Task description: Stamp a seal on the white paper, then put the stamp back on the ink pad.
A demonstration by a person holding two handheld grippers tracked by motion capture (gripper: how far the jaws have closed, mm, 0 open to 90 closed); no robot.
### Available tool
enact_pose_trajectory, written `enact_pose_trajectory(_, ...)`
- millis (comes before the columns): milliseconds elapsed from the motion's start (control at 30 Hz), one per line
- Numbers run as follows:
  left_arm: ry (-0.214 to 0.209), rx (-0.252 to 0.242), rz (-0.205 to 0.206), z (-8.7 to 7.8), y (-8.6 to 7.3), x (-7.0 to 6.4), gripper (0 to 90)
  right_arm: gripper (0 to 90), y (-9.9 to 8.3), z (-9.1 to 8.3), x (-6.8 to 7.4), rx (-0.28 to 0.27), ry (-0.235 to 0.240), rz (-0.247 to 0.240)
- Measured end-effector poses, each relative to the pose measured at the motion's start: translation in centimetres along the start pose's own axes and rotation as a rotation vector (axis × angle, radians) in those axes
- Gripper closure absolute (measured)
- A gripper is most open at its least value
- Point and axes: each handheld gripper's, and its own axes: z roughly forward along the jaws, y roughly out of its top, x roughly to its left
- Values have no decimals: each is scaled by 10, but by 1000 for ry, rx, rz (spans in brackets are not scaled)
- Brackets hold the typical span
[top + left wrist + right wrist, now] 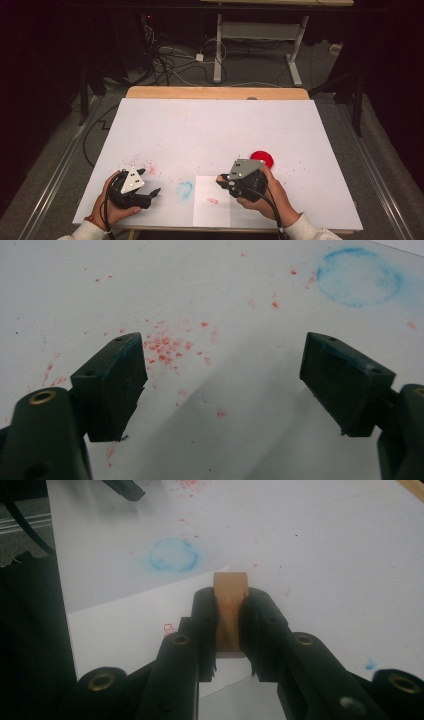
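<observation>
Wooden stamp (230, 611) over paper sheet (211, 206) on stained white table (215, 130).

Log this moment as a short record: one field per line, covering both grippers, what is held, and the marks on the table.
left gripper: open, holding nothing, over red specks
right gripper: shut on wooden block
wooden block: upright between the jaws, red smudge on its face
paper sheet: under the right gripper, small red mark on it
red disc: on the table just beyond the right hand
blue ring stain: between the grippers
</observation>
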Motion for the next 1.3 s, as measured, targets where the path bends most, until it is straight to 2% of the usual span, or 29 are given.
enact_pose_trajectory(267, 3, 4, 5, 0, 1, 0, 180, 761, -1, -8, -6, -13, -23, 0)
enact_pose_trajectory(467, 7, 4, -1, 2, 1, 0, 180, 761, -3, -14, -14, -25, -45, 23)
enact_pose_trajectory(767, 11, 9, 19, 0, 2, -3, 180, 761, -11, -29, -32, -36, -112, 63)
enact_pose_trajectory(833, 17, 4, 35, -1, 2, -3, 180, 761, -14, -32, -36, -32, -139, 76)
enact_pose_trajectory(1033, 28, 9, 21, -2, 3, -3, 180, 760, -26, -33, -53, 12, -211, 106)
enact_pose_trajectory(1300, 26, 17, 26, 0, 3, -4, 180, 759, -46, -28, -75, 58, -250, 176)
